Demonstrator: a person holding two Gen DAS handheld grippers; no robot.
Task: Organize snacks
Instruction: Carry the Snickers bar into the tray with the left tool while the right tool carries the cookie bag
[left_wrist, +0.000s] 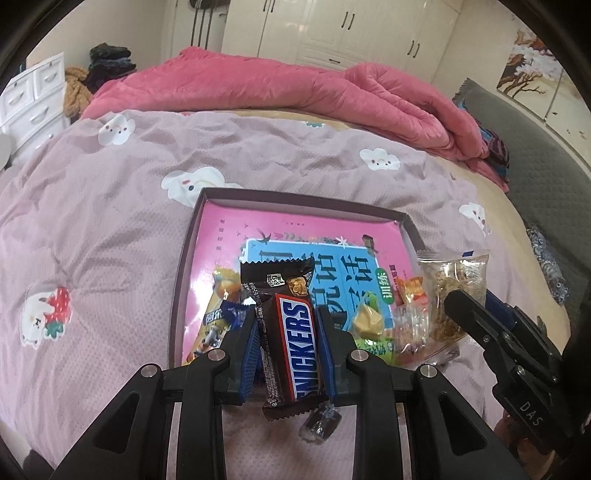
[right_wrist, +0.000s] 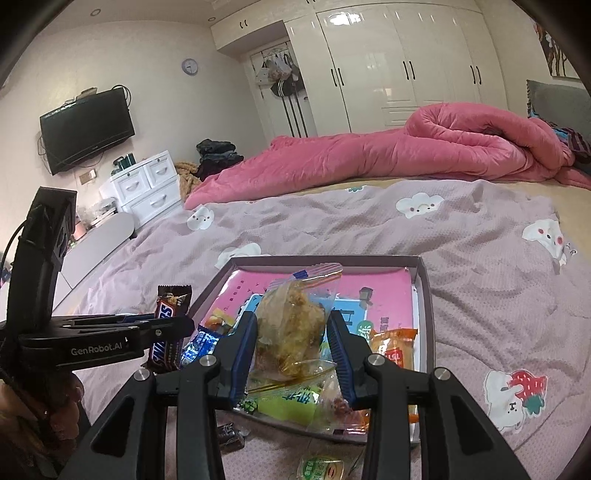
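Note:
My left gripper (left_wrist: 286, 314) is shut on a brown Snickers bar (left_wrist: 293, 332), held upright over the near edge of a shallow box (left_wrist: 177, 295) lined with a pink book. My right gripper (right_wrist: 291, 325) is shut on a clear bag of crispy golden snacks (right_wrist: 295, 325), above the same box (right_wrist: 424, 314). Several small wrapped sweets lie in the box's near half, among them an orange packet (right_wrist: 393, 347) and a green packet (right_wrist: 291, 402). The Snickers bar (right_wrist: 168, 325) and the left gripper (right_wrist: 162, 325) appear at the left of the right wrist view.
The box rests on a lilac bedspread (left_wrist: 110, 229) with cloud prints. A rolled pink quilt (right_wrist: 406, 155) lies at the far side. Loose wrapped sweets (right_wrist: 231, 437) and a green-labelled packet (right_wrist: 323, 467) lie on the bedspread before the box. White drawers (right_wrist: 147, 188) stand left of the bed.

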